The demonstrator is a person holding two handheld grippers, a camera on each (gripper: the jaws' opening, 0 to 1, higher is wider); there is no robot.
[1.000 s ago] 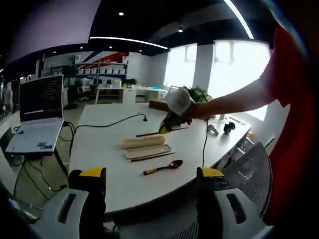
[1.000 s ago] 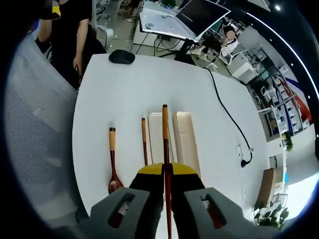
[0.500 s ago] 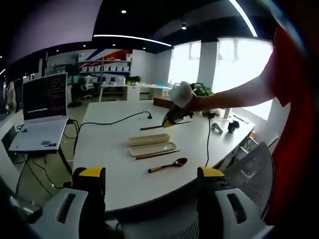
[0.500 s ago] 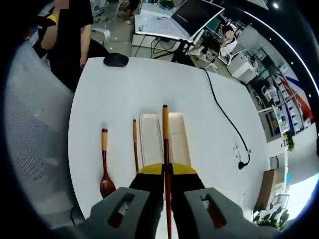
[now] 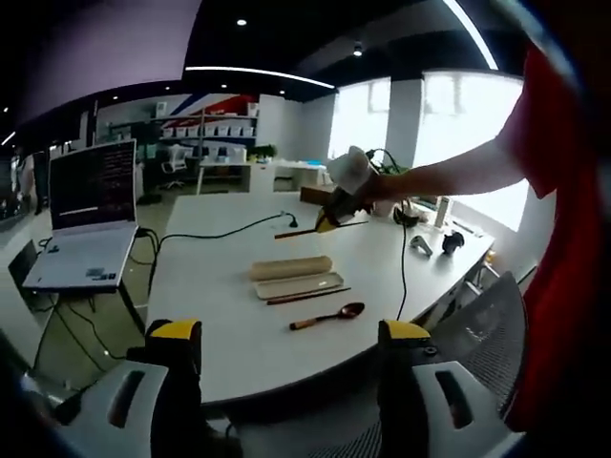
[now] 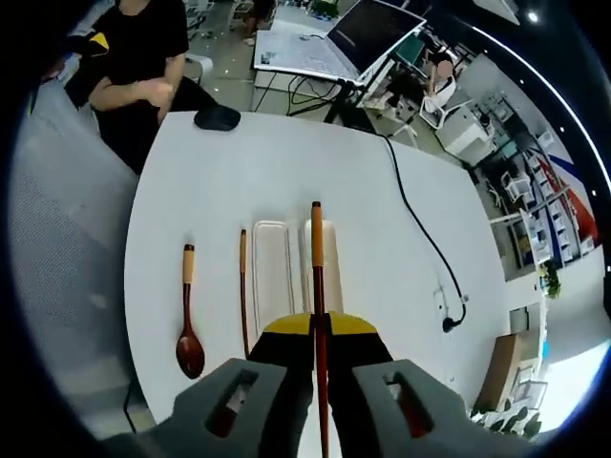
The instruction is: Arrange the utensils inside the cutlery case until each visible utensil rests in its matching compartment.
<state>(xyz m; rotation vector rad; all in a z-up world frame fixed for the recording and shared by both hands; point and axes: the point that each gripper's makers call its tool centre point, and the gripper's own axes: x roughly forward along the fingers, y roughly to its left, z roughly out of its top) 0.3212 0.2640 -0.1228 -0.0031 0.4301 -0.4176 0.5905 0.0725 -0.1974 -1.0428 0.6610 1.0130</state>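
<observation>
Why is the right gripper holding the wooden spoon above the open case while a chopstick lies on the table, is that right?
Not quite. The right gripper holds a chopstick, not the spoon. In the right gripper view the spoon lies on the table, beside the other chopstick and the case.

- Right gripper (image 6: 318, 329): jaws closed together, yellow tips meeting, clamped on a chopstick (image 6: 316, 277) running straight out between them; held high, looking down.
- Same right gripper (image 5: 329, 218) seen in the left gripper view: carried at the end of an outstretched bare arm (image 5: 449, 176) in a red sleeve, a hand (image 5: 351, 181) in a white covering wrapped round its grip.
- Left gripper (image 5: 284, 348): jaws spread wide, nothing between them, held low and level, facing forward.
</observation>
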